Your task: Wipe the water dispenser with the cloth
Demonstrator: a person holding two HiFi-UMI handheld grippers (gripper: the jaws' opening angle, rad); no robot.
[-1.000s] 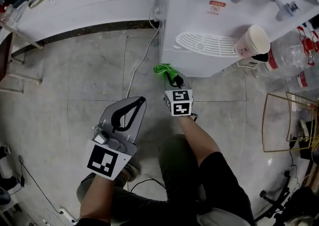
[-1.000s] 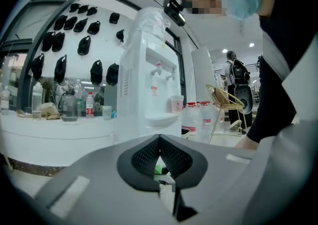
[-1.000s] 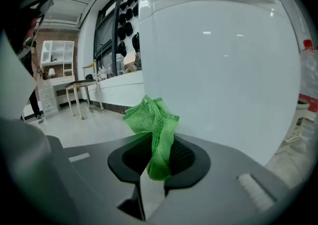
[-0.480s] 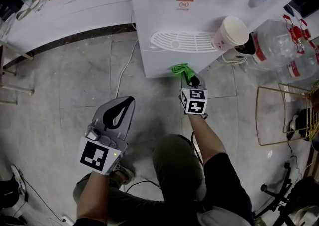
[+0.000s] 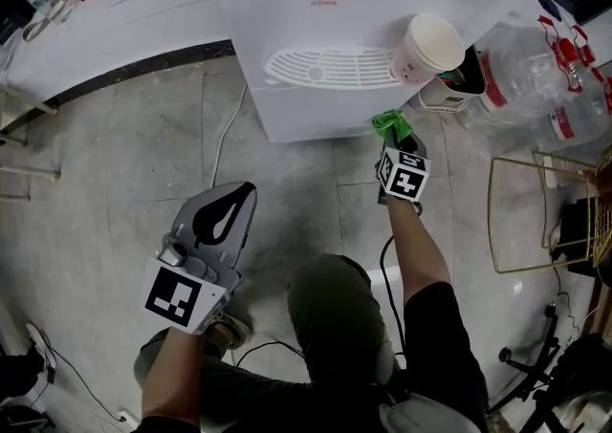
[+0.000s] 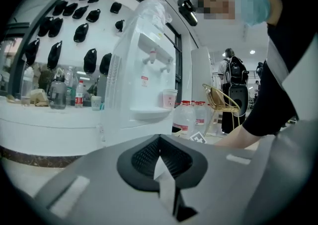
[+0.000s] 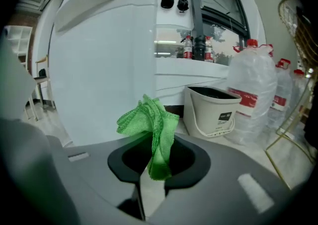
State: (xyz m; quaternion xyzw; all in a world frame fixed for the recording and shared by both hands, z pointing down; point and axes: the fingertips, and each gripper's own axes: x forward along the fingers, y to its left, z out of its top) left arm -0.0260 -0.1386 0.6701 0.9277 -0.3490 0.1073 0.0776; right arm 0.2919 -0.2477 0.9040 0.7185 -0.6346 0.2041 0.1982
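Between my right fingertips sits the green cloth (image 7: 149, 119), pinched tight at its lower end, with the rest bunched up and standing above my right gripper (image 7: 151, 179). Just beyond the cloth rises the white wall of the water dispenser (image 7: 99, 70), close to its bottom corner; whether the cloth touches it I cannot tell. To the right of those fingers stands a white bucket (image 7: 213, 112), and past it are large water bottles (image 7: 256, 90) with red caps. Higher up, on the dispenser's drip tray ledge, rests a paper cup (image 5: 432, 44). My left gripper (image 5: 228, 216) hangs low over the floor, well apart from the dispenser, its fingers pressed together with nothing between them. Seen from those left fingers, the dispenser stands ahead, its taps above the cup.
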